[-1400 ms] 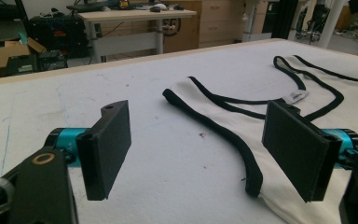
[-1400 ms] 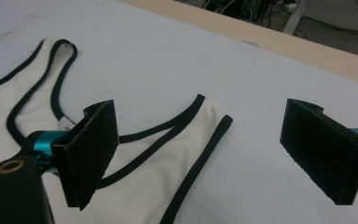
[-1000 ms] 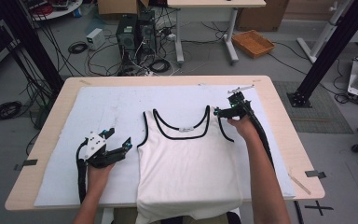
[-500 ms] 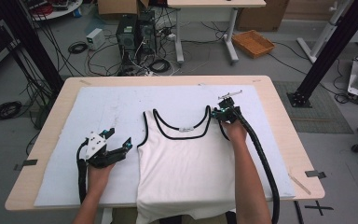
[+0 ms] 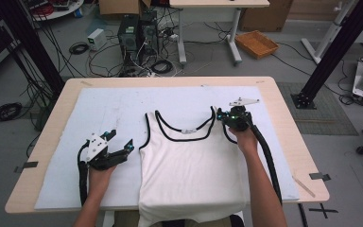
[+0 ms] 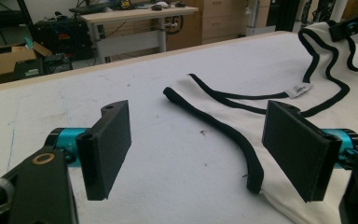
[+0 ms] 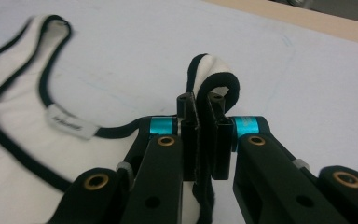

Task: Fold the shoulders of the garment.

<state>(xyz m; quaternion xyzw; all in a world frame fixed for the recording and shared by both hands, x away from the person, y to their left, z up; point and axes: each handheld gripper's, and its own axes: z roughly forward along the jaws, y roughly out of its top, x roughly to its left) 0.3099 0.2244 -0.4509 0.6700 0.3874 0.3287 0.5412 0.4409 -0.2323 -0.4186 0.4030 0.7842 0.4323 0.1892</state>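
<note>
Nearest the person, the hem of the white tank top (image 5: 191, 165) hung just over the near table edge, and from there the garment ran flat up the middle of the pale blue mat (image 5: 99, 109), long axis near to far, neckline and straps pointing to the far side. Left of it, the left gripper (image 5: 123, 149) sat in place on the mat, jaws spread wide and empty; in the left gripper view the black-trimmed left strap (image 6: 214, 119) lay between the pads (image 6: 109, 144), neither one touching it. Over on the right, the change: the right gripper (image 5: 226, 116), well open a second back and out beyond the shirt's right edge, had slid in over the right shoulder strap (image 7: 214, 77) and its jaws had just closed. The right gripper view showed them pressed together on the strap, the trimmed loop bulging up past the pads. So by my read one corner was now gripped and the other was lined up but not yet taken – likely the start of a lift or a fold. Farther off, bare mat, then the wooden table (image 5: 170, 81) edge
</note>
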